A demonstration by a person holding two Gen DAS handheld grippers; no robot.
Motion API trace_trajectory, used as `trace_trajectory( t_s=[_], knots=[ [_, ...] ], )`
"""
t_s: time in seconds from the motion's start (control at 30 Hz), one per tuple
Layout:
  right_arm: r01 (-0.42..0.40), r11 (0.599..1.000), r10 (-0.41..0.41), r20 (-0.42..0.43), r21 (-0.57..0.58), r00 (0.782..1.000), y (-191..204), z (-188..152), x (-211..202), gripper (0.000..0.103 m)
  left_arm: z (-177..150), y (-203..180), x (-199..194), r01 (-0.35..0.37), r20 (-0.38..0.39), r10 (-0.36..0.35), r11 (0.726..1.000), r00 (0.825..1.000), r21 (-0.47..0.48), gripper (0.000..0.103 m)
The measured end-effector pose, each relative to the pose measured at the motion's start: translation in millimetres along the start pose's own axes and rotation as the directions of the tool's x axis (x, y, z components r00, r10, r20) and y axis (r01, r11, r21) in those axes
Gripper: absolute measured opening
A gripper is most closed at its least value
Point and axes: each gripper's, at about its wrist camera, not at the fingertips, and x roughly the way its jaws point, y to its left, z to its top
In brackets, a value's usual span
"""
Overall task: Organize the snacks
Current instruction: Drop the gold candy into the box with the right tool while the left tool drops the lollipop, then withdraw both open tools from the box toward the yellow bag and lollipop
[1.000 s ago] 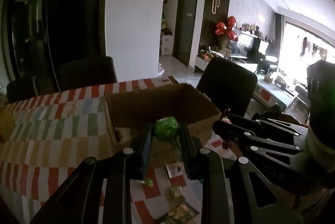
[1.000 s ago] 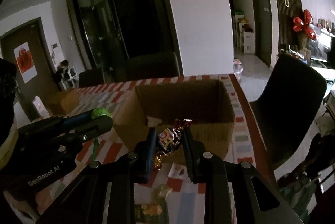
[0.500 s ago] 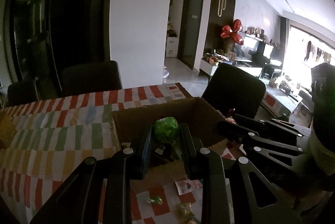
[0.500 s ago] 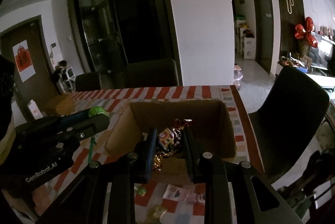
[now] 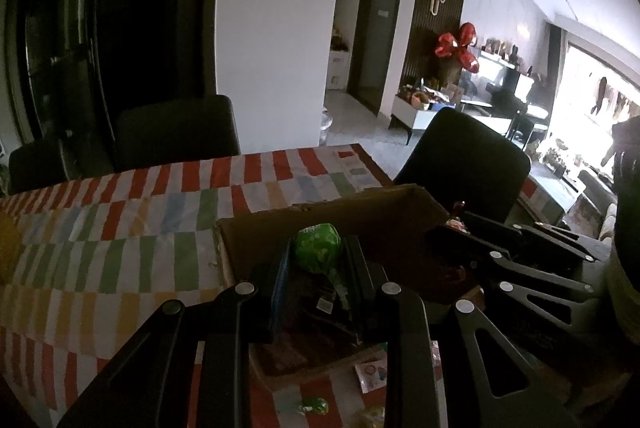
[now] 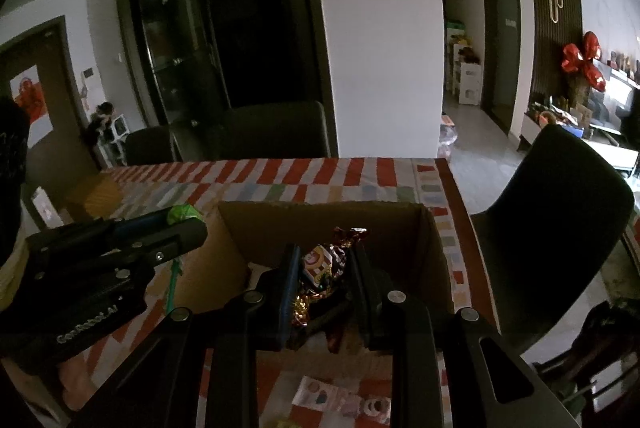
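My left gripper [image 5: 318,256] is shut on a green-wrapped lollipop [image 5: 318,246], held over the open cardboard box [image 5: 248,228]. From the right wrist view that same green lollipop [image 6: 183,213] shows at the tip of the left gripper [image 6: 188,224], beside the box's left wall. My right gripper [image 6: 324,260] is shut on a red and gold foil-wrapped candy [image 6: 326,260], hanging above the inside of the cardboard box [image 6: 320,220]. The box floor is dark; a few wrapped items lie in it.
The box stands on a table with a red, green and white checked cloth [image 5: 120,228]. Loose snack packets [image 6: 340,402] lie on the cloth in front of the box. Dark chairs [image 6: 560,212] stand at the far side and at the right end of the table.
Both grippers have moved forward with their sweets, from in front of the box's near wall to over its opening. The box now fills more of each view.
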Motion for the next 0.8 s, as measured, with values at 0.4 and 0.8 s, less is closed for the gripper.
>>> trace_trajectory(
  t_s=[0.4,0.8],
  knots=[
    [0.075,0.997,-0.075,0.006,0.031,0.997,-3.4,-7.5,-7.7,0.051,-15.4,2.7,-20.2,-0.079,0.005,0.079,0.997,0.997,0.003,0.056],
    [0.023,1.000,-0.024,0.050,0.015,0.998,18.7,-31.4,-49.4,0.051,-45.3,-3.9,-77.6,-0.076,0.069,0.074,0.997,0.995,0.019,0.057]
  ],
)
